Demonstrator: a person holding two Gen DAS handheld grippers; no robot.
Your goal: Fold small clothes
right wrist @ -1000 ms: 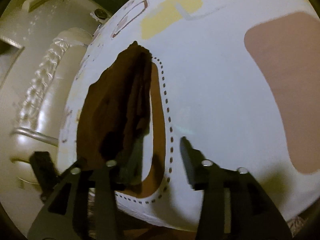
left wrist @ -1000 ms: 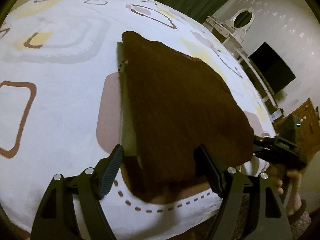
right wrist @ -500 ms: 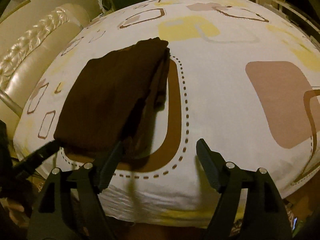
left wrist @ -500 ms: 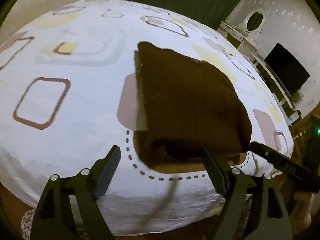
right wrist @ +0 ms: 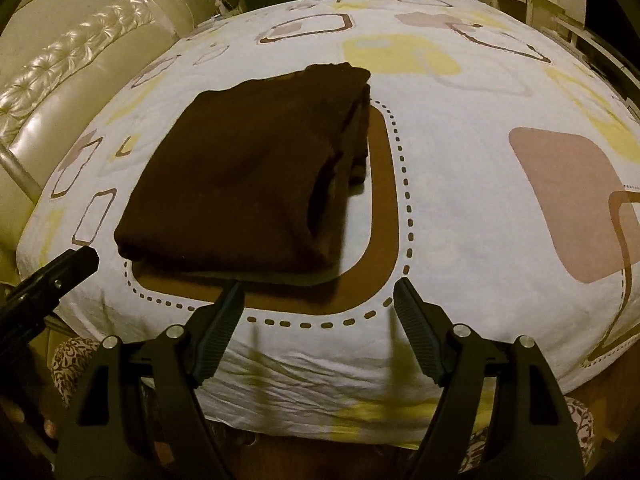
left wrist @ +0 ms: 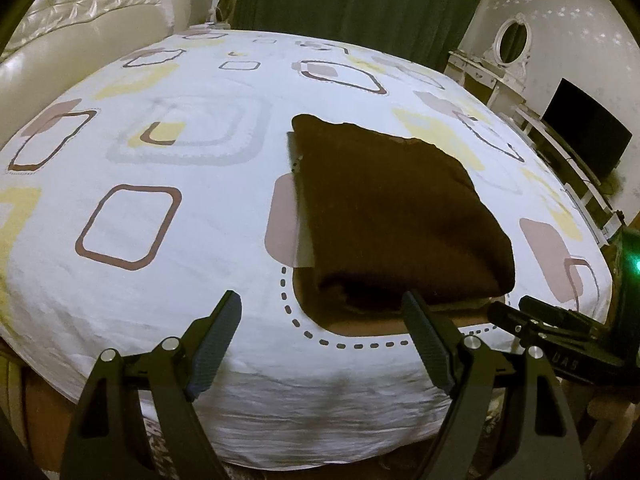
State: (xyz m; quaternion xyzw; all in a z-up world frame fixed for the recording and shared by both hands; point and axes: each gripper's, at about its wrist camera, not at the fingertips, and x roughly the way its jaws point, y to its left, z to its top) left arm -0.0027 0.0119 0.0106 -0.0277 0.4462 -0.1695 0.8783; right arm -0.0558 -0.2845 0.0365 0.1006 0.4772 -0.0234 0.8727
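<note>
The brown garment [left wrist: 400, 216] lies folded into a thick square pad, right of centre in the left wrist view and left of centre in the right wrist view, resting on the patterned bedsheet [left wrist: 160, 240] near its front edge. If another fold is wanted, I'd worry about the loose layers showing along its right side [right wrist: 352, 148]: a grab that catches only the top ply would likely peel the stack open, and a push from the front could slide the whole pad across the smooth sheet. The left gripper [left wrist: 322, 344] hangs at the bottom of its frame, just short of the bed's edge, jaws spread wide and empty, pointing at the pad's near edge. The right gripper [right wrist: 318, 330] sits likewise low and level, wide apart, holding nothing, its left finger [right wrist: 218, 330] lined up with the garment's front edge but apart from it.
</note>
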